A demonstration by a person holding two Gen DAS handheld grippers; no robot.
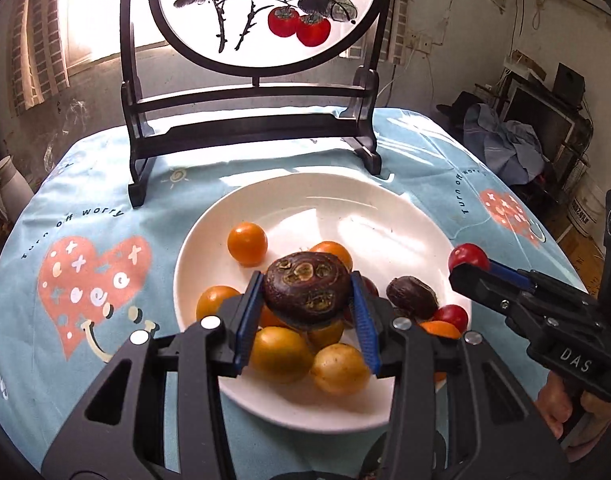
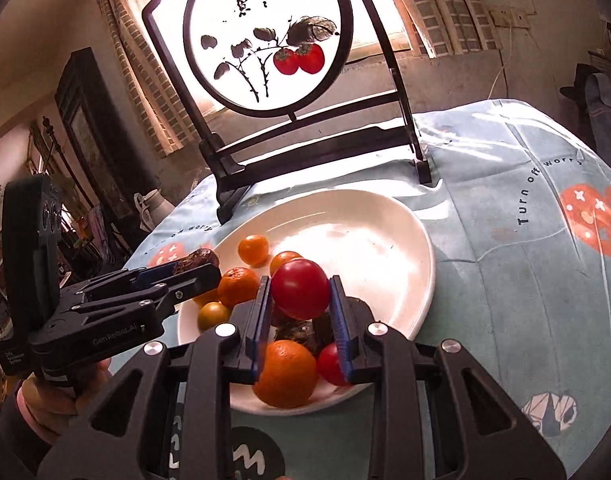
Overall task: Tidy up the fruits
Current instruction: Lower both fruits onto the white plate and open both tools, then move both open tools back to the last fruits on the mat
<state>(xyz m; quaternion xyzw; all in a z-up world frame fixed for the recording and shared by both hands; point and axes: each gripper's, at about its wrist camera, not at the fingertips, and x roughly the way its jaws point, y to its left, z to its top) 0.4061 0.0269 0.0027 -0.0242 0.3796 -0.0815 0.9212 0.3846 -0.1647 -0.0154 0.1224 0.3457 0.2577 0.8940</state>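
The left tongs (image 1: pixel 307 300) are clamped on a dark brown, scarred fruit (image 1: pixel 305 294), one blue pad on each side of it, and hold it above the white plate (image 1: pixel 345 200). The right tongs (image 2: pixel 300 308) are clamped on a red tomato (image 2: pixel 300 289), also lifted over the plate.

In the left view the plate sits at the middle of the table (image 1: pixel 105 168), which is covered with a light blue cloth printed with pink hearts. On the plate, an orange fruit (image 1: pixel 247 243) lies at 10 o'clock from the brown fruit, and another (image 1: pixel 332 253) peeps out just behind it at 1 o'clock. Yellow fruits (image 1: pixel 339 368) are piled below the tongs, at 5 and 6 o'clock. A second brown fruit (image 1: pixel 412 297) lies at 3 o'clock, with a small tomato (image 1: pixel 451 316) just beside it near the rim. The right tongs enter from 3 o'clock, their tomato showing at the tip, over the plate's right edge.

In the right view a big orange (image 2: pixel 286 374) lies at 6 o'clock under the held tomato, a small tomato (image 2: pixel 330 364) beside it. The left tongs reach in from 9 o'clock.

Behind the plate, at 12 o'clock, stands a dark wooden frame (image 1: pixel 249 128) with a round painted screen.
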